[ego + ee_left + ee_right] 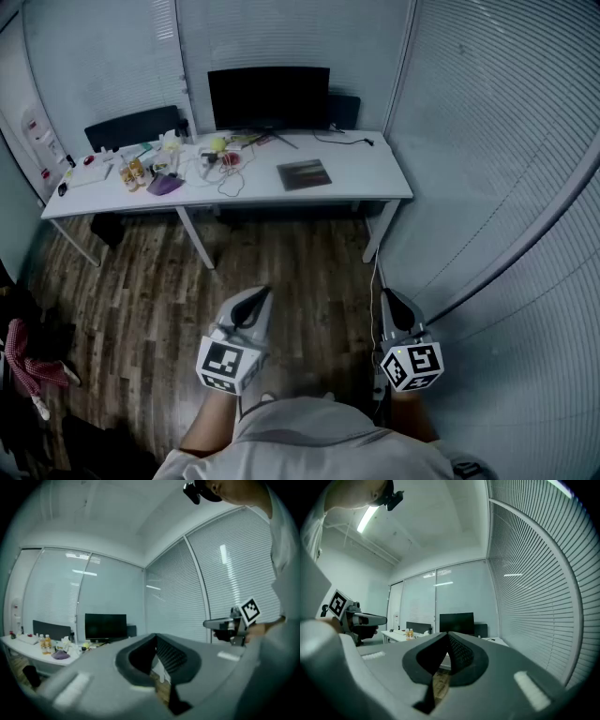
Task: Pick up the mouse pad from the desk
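A dark rectangular mouse pad (304,174) lies flat on the right part of the white desk (375,180), far ahead of me. My left gripper (258,292) is held level over the wood floor, well short of the desk, jaws shut with nothing between them. My right gripper (388,296) is level beside it, also shut and holding nothing. In the left gripper view the left gripper (156,637) points at the desk (23,646), and the right gripper (206,623) shows at the right. In the right gripper view the right gripper (448,634) faces the desk (396,633); the mouse pad is hidden.
A black monitor (269,97) stands at the desk's back. Bottles (131,172), a purple thing (165,185), cables and small clutter cover the desk's left half. A dark chair (132,127) is behind it. Slatted blinds (506,141) line the right wall.
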Demonstrator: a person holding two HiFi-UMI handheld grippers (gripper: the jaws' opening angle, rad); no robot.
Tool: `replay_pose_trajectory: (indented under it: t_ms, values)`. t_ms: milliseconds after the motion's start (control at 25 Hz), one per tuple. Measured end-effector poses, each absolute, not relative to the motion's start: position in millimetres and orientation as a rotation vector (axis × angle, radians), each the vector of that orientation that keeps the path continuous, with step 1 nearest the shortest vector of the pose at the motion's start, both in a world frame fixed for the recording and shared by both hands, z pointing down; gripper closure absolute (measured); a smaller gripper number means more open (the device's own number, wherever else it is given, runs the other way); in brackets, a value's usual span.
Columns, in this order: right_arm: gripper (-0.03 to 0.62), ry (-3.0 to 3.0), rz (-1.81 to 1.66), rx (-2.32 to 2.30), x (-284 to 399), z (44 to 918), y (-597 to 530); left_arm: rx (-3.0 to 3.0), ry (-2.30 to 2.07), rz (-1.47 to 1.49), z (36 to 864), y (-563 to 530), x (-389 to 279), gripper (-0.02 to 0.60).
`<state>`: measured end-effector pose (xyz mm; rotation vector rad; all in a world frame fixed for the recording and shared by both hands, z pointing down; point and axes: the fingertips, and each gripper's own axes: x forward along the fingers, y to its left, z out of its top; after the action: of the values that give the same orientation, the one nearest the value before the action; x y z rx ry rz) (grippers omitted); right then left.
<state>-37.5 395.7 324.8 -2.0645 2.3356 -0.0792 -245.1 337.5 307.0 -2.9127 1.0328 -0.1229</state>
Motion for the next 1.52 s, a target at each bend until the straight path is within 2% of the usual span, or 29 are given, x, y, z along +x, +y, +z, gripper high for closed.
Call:
replay_pose_trajectory:
  t_ms: [480,1080,1520]
  values:
    - [0.591,2.359,-0.114,-2.056,-15,339,381,-2.917,1.046,-0.174,322,325,-218,0.58]
    - [0.591,2.434,-0.208,-1.828,31,351,363,-2.882,1.084,-0.203,327,320,-158,0.58]
    - [0.591,2.488,-0.367,-1.784,80,400,351,-2.93,1.187,-0.262,354,311,-129,0.58]
